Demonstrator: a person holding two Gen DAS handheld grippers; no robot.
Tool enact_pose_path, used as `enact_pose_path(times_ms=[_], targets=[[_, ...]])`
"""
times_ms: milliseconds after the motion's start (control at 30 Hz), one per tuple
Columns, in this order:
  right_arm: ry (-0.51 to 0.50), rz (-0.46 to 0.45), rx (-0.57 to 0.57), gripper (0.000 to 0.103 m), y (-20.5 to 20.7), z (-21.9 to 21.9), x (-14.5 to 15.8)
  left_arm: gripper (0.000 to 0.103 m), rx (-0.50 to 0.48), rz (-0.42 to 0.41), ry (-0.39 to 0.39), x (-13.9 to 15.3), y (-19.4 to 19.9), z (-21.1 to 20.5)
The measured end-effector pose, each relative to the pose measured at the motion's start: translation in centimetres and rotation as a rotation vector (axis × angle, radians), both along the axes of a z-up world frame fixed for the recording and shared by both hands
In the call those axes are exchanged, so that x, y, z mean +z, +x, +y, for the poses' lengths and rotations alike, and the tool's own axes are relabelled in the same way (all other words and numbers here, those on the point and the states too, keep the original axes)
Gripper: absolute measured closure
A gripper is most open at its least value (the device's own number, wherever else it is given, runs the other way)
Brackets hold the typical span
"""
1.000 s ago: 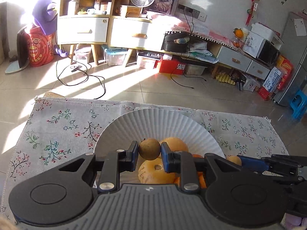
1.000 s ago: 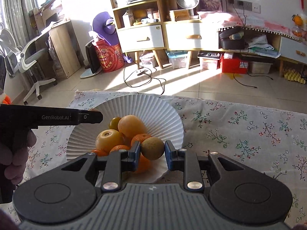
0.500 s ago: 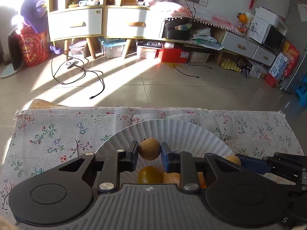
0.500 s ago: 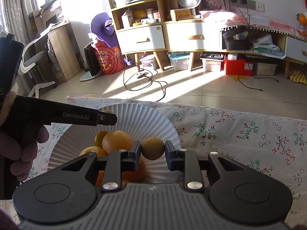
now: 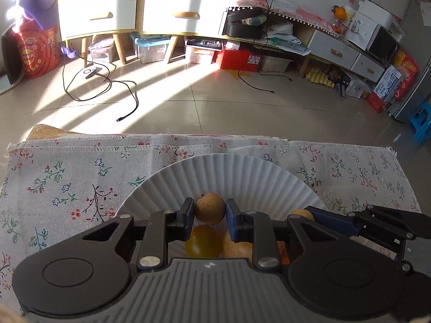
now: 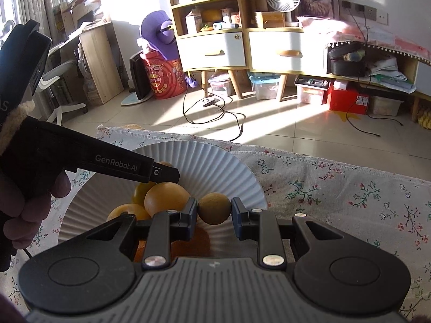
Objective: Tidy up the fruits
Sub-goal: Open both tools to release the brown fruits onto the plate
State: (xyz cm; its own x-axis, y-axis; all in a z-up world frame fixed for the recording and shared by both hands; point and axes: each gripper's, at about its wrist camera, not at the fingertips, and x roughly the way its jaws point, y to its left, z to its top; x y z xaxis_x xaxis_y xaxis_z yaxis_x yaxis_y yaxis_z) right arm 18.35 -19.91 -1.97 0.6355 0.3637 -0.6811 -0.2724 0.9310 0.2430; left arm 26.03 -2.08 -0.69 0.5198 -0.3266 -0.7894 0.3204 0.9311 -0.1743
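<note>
Each clamped on a small round brown fruit, the left gripper (image 5: 210, 211) and its fruit (image 5: 210, 209), the right gripper (image 6: 214, 211) and its fruit (image 6: 214, 208), hang over the orange citrus heap (image 6: 164, 198) in the white fluted paper plate (image 6: 215, 167) just beyond the fingers, so the placing step seems in hand, calling next for lowering and letting go.

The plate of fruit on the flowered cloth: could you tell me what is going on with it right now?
A person holds a two-finger gripper in each hand over the white paper plate on the flowered cloth. The left gripper is shut on a small brown round fruit, and the right gripper is shut on a similar brown fruit. Several orange and yellow fruits already lie heaped on the plate, and both held fruits hang just above them, not yet released.
</note>
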Motion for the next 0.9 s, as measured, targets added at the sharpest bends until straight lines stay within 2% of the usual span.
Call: enact_pose_path(times_ms=[267, 533, 900], targets=[[0.014, 0.007, -0.015, 0.076, 0.1, -0.2, 0.0, 0.074, -0.007, -0.024, 0.008, -0.1, -0.1, -0.2], [0.016, 0.004, -0.035, 0.064, 0.0, -0.6, 0.5, 0.051, 0.010, -0.057, 0.015, 0.4, -0.6, -0.2], [-0.004, -0.002, -0.065, 0.042, -1.1, -1.0, 1.3, 0.034, 0.014, -0.080, 0.034, 1.2, -2.1, 0.0]])
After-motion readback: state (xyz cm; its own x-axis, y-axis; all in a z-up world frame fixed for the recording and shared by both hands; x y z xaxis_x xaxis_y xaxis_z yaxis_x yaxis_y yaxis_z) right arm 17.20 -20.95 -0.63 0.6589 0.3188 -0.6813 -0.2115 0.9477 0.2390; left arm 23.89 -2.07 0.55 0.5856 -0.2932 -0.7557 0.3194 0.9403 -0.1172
